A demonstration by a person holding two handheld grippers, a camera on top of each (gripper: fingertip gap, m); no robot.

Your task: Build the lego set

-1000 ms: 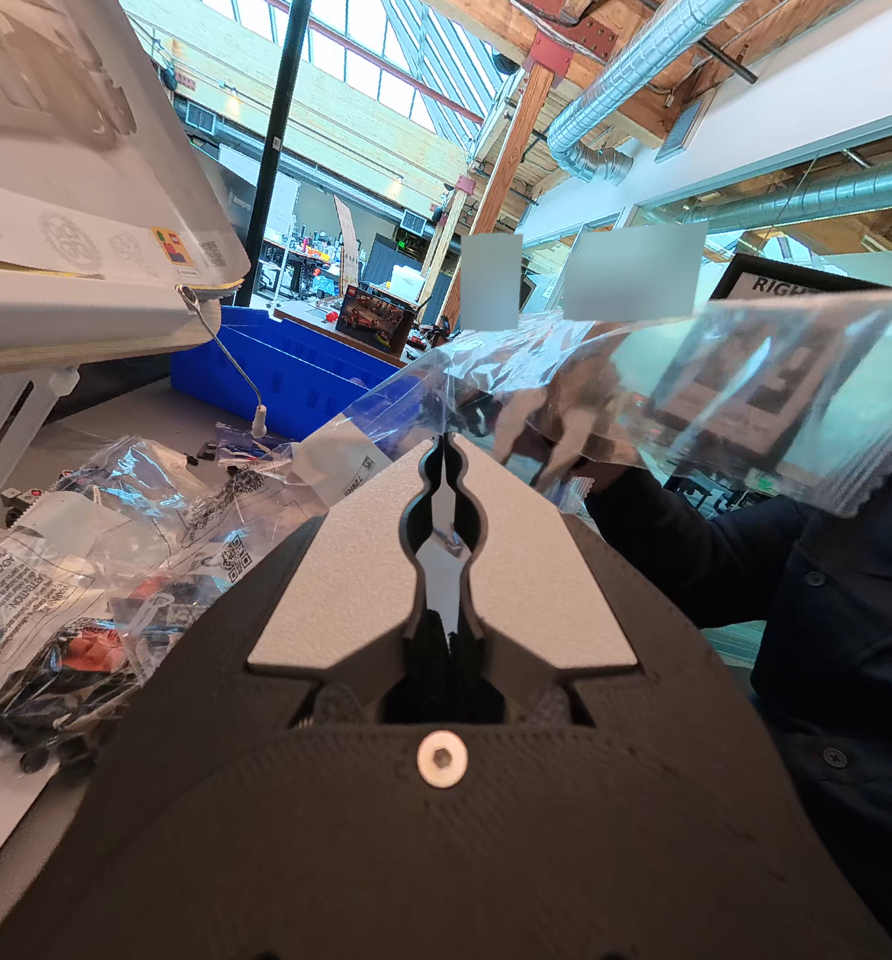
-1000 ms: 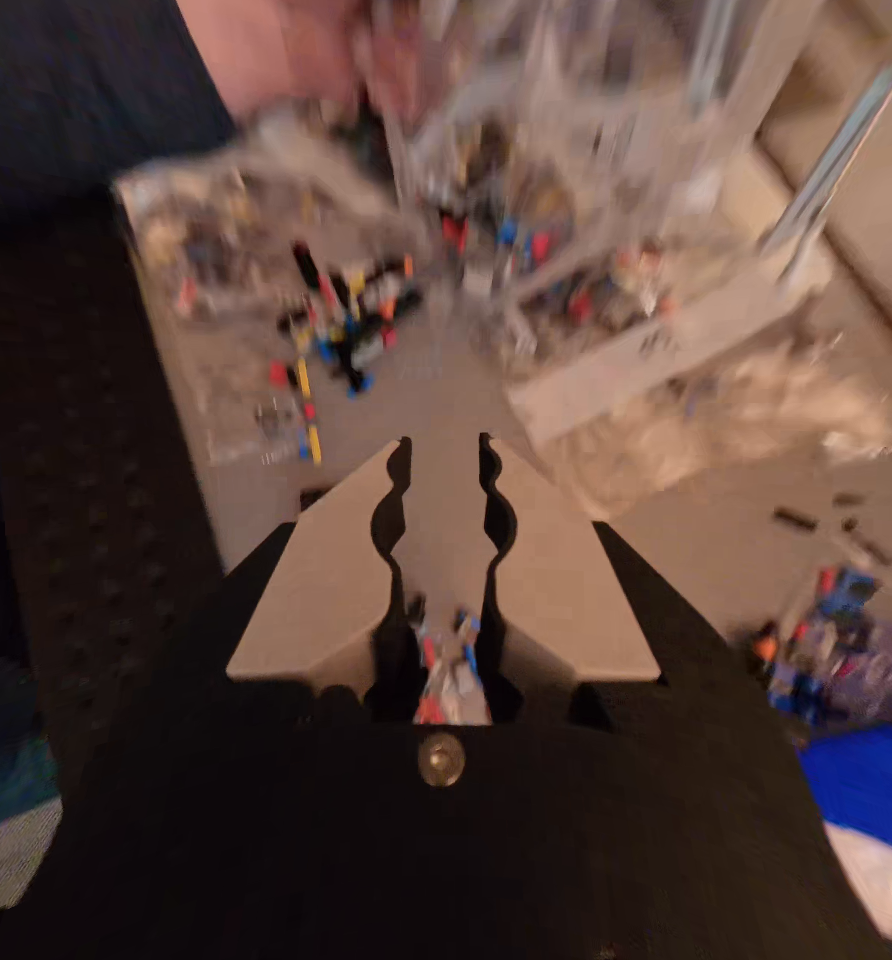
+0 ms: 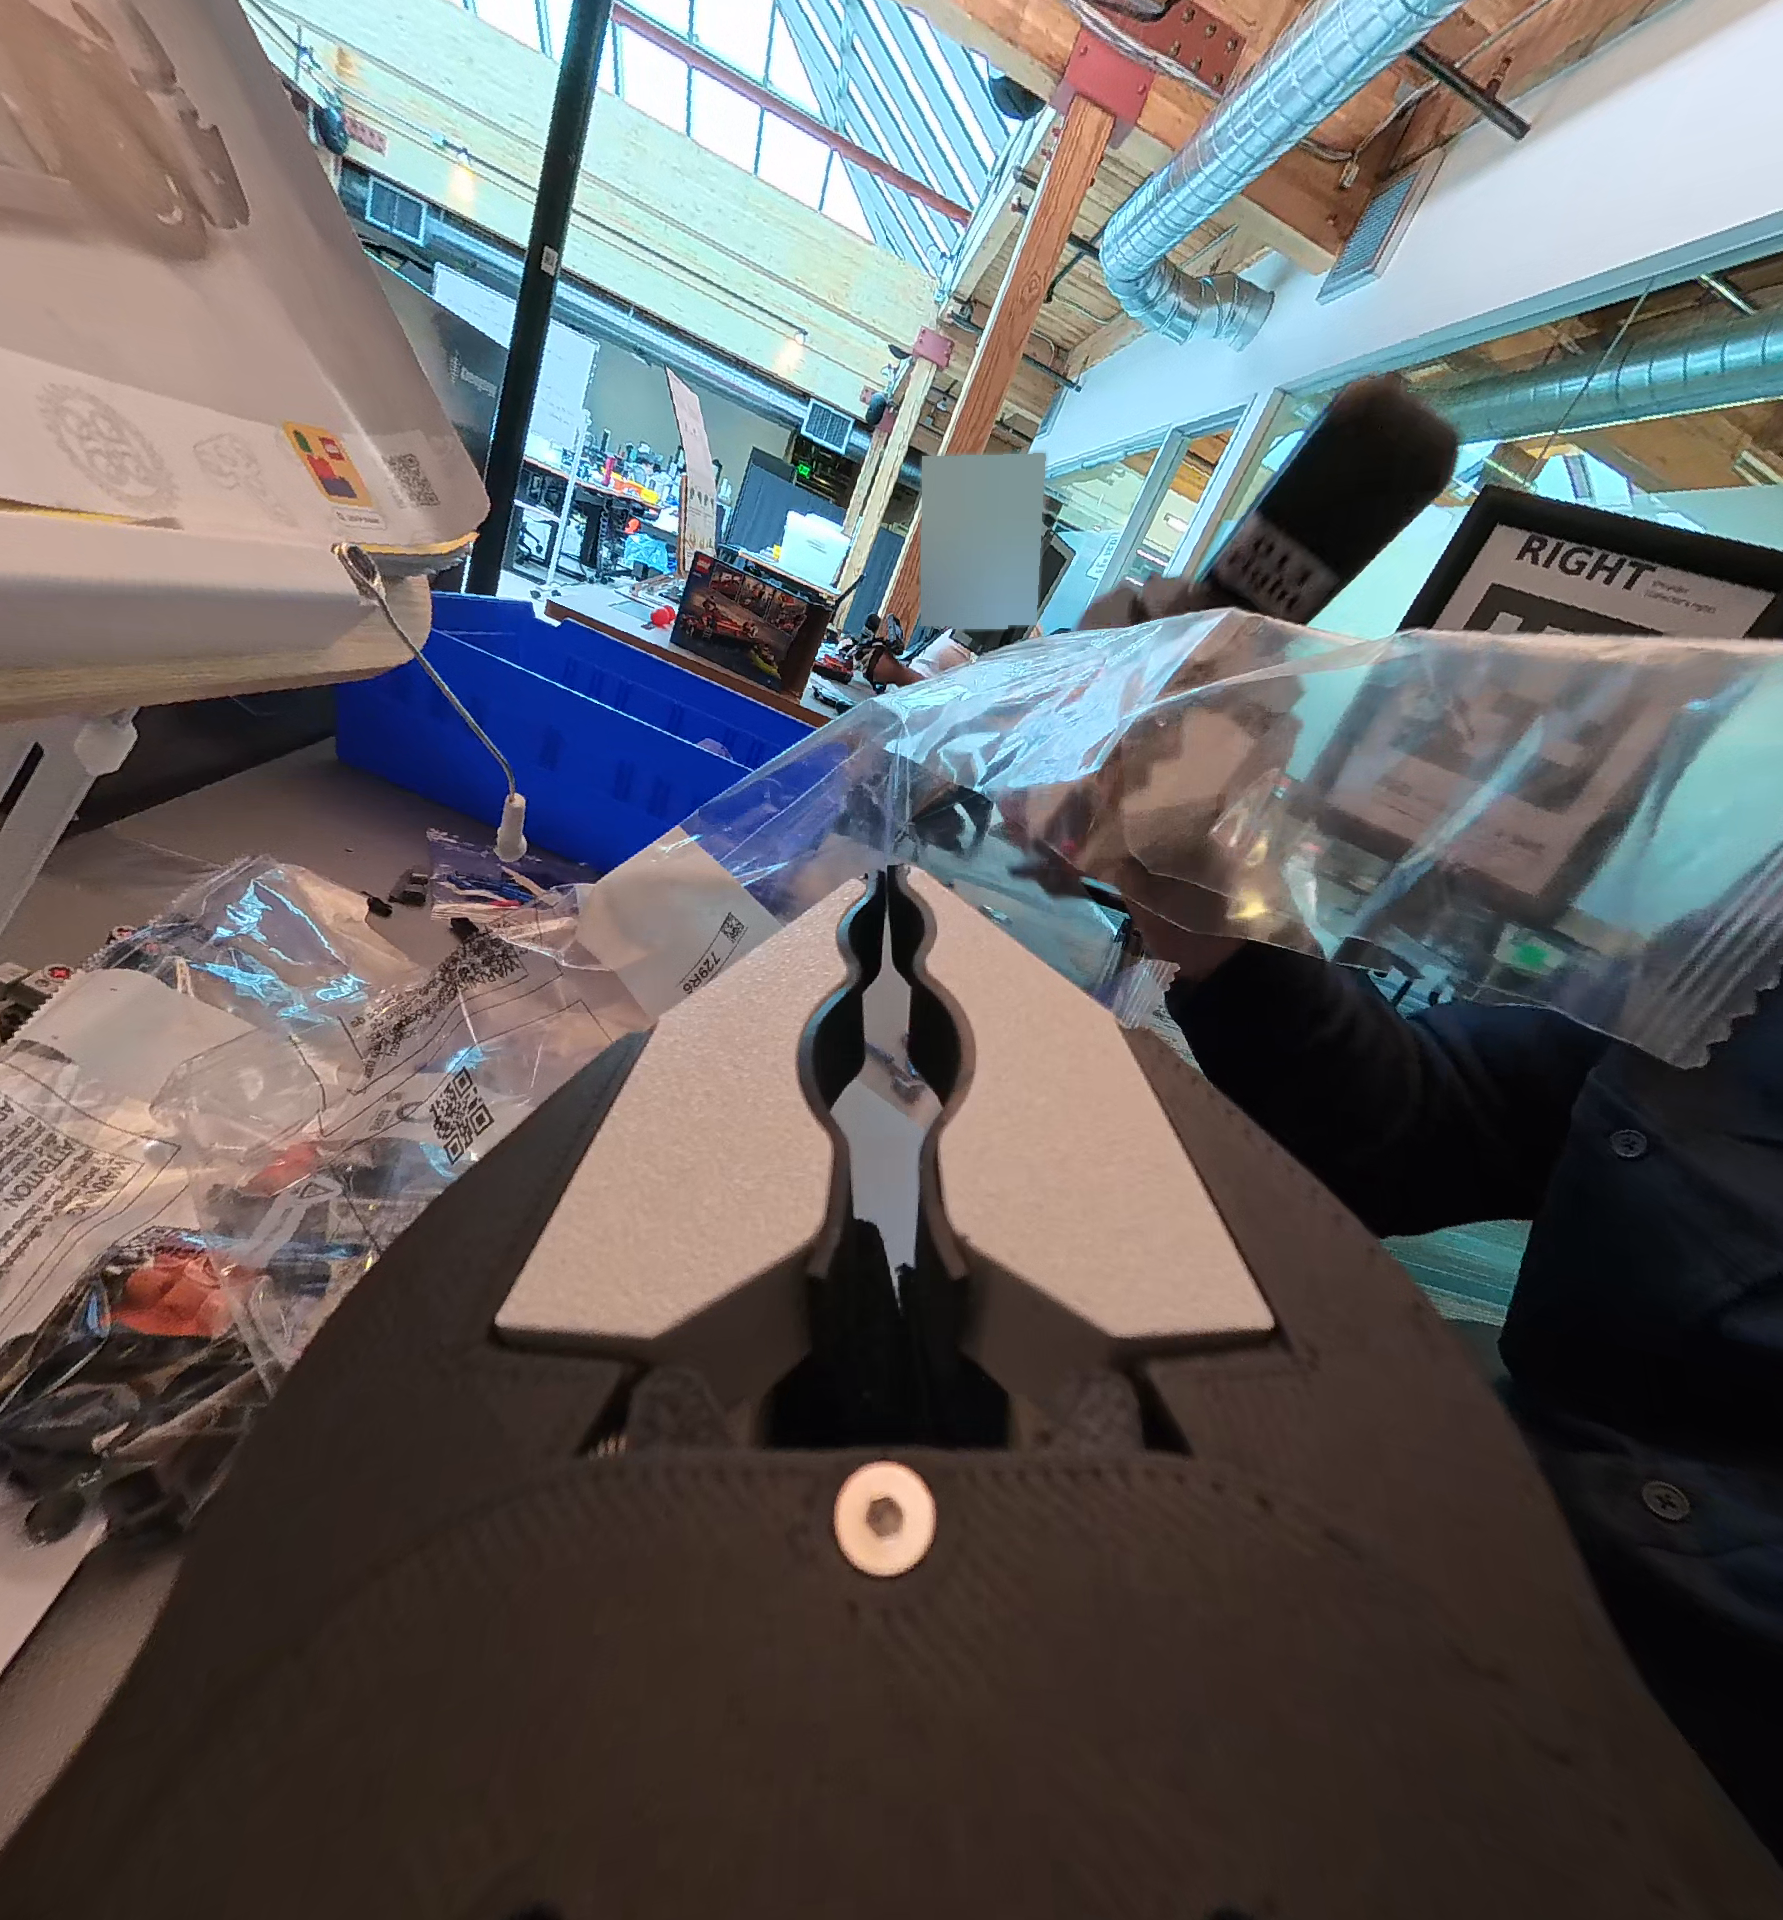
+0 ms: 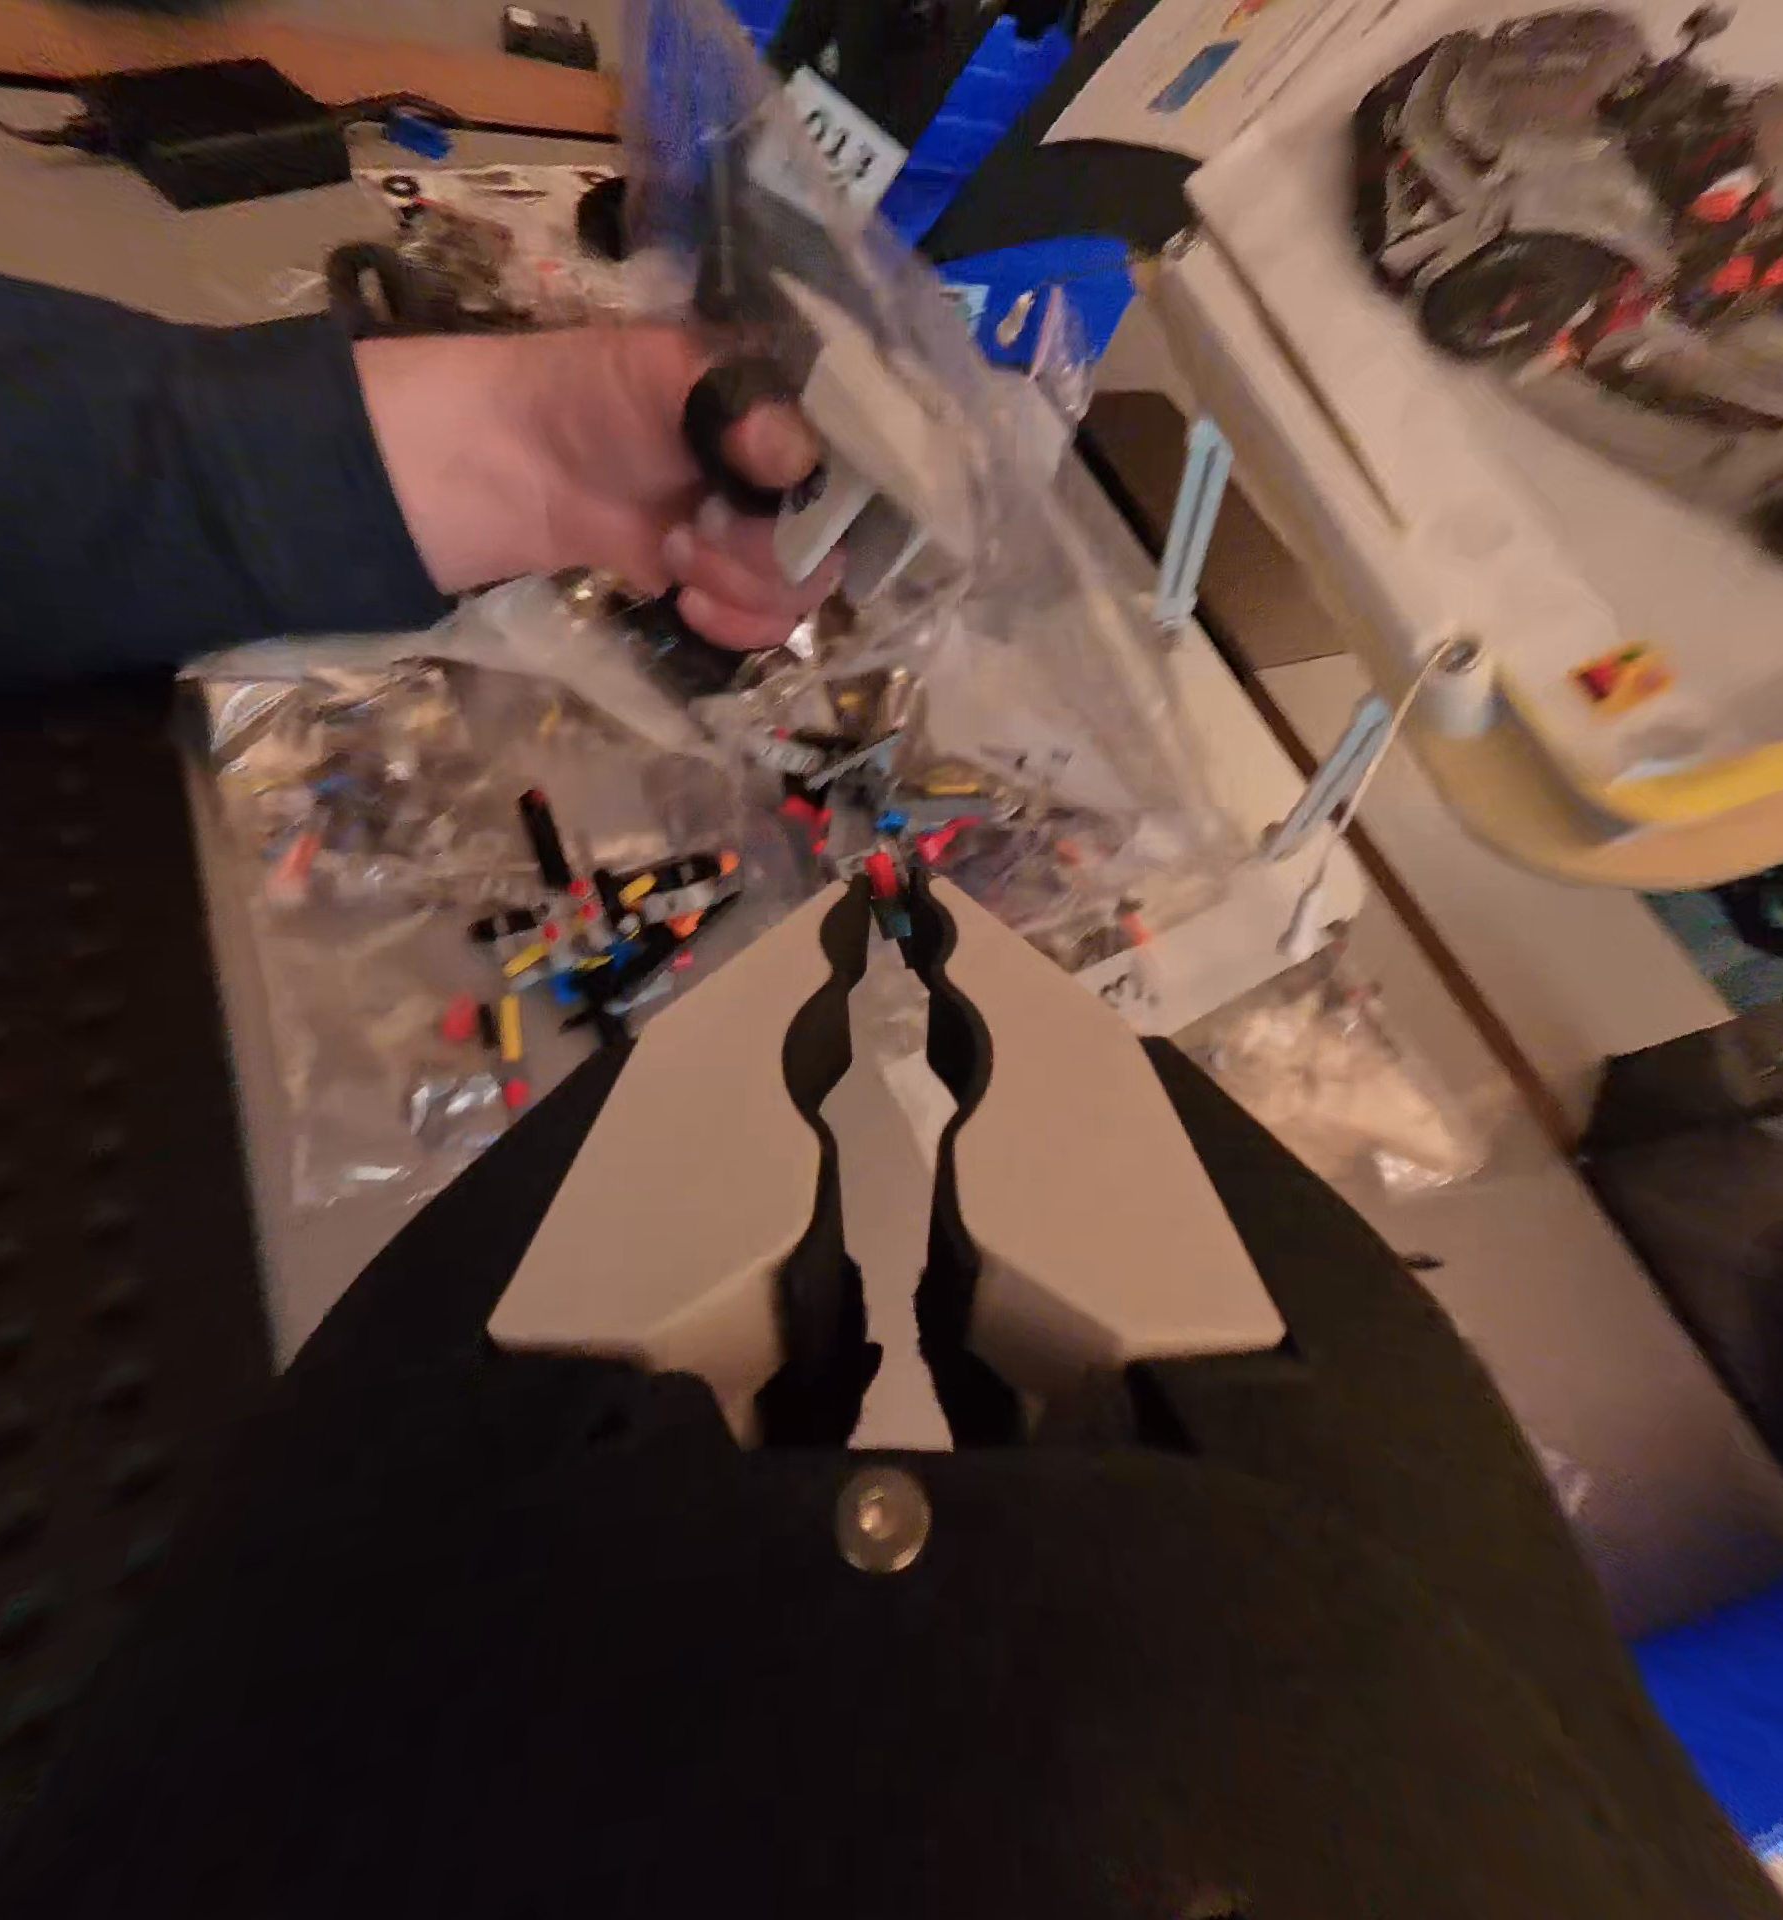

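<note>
The left gripper (image 3: 888, 883) pinches the edge of a clear plastic bag (image 3: 1386, 810) held up in the air. The right gripper (image 4: 885, 894) is nearly closed above loose lego pieces (image 4: 596, 935) on the table (image 4: 1552, 1382). A hand (image 4: 554, 457) is beside the bag.

Big bright room. High wood beams (image 3: 1157, 62), shiny silver pipe (image 3: 1271, 114) up top. Sky windows (image 3: 762, 114) let daylight in. Black pole (image 3: 544, 260) stands tall. Glass wall (image 3: 1157, 499) on right. Grey table (image 3: 243, 831), far desks (image 3: 606, 509) behind.
</note>
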